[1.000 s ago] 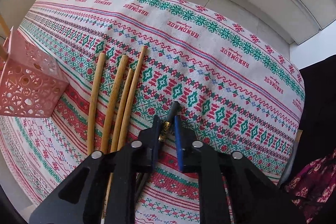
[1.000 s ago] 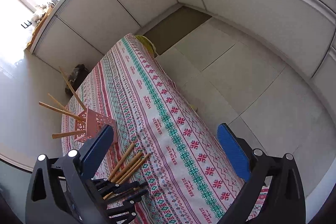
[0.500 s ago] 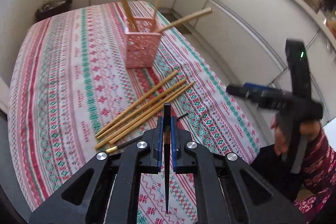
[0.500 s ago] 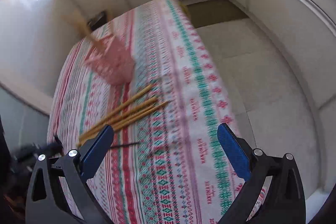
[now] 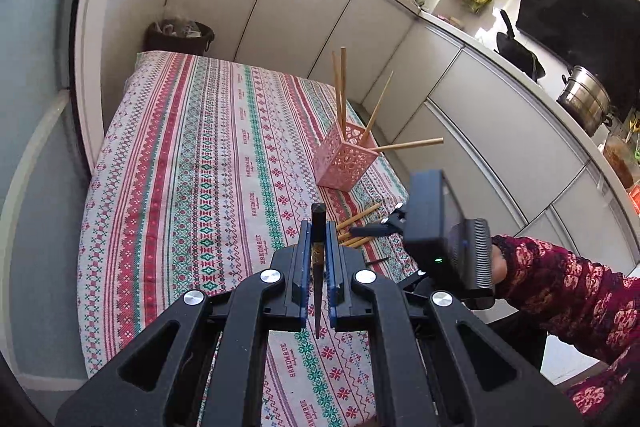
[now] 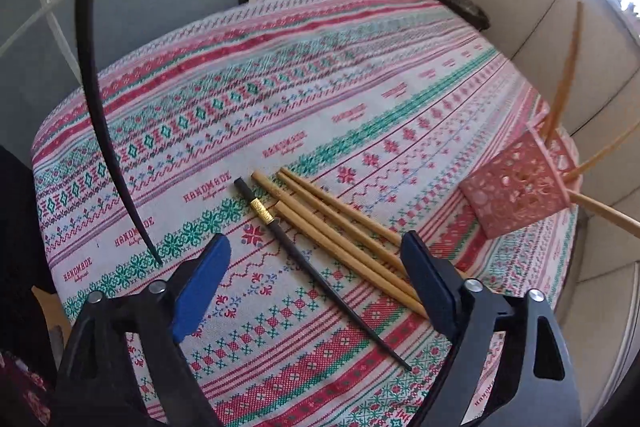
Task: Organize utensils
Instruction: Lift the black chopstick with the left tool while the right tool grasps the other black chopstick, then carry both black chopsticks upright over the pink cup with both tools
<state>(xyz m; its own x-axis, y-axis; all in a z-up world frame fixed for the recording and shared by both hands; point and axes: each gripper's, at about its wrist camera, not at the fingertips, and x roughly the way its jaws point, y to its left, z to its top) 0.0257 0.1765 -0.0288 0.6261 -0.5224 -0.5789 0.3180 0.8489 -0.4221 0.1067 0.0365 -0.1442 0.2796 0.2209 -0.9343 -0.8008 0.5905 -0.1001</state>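
Observation:
My left gripper (image 5: 318, 227) is shut on a black chopstick (image 5: 318, 227) and holds it up above the table; that chopstick also hangs at the upper left of the right wrist view (image 6: 96, 99). My right gripper (image 6: 316, 267) is open low over a second black chopstick (image 6: 320, 263) and three bamboo chopsticks (image 6: 340, 223) lying on the tablecloth. A pink perforated holder (image 5: 346, 163) with several bamboo chopsticks stands near the table's right edge; it also shows in the right wrist view (image 6: 516, 187).
The patterned tablecloth (image 5: 192, 163) covers the table. White cabinets (image 5: 304, 7) line the far side, with a dark bin (image 5: 180, 35) in the corner. A pot (image 5: 588, 103) and pan sit on the counter.
My left gripper has lifted higher with the black chopstick. My right gripper has come down over the chopsticks lying on the cloth, still open.

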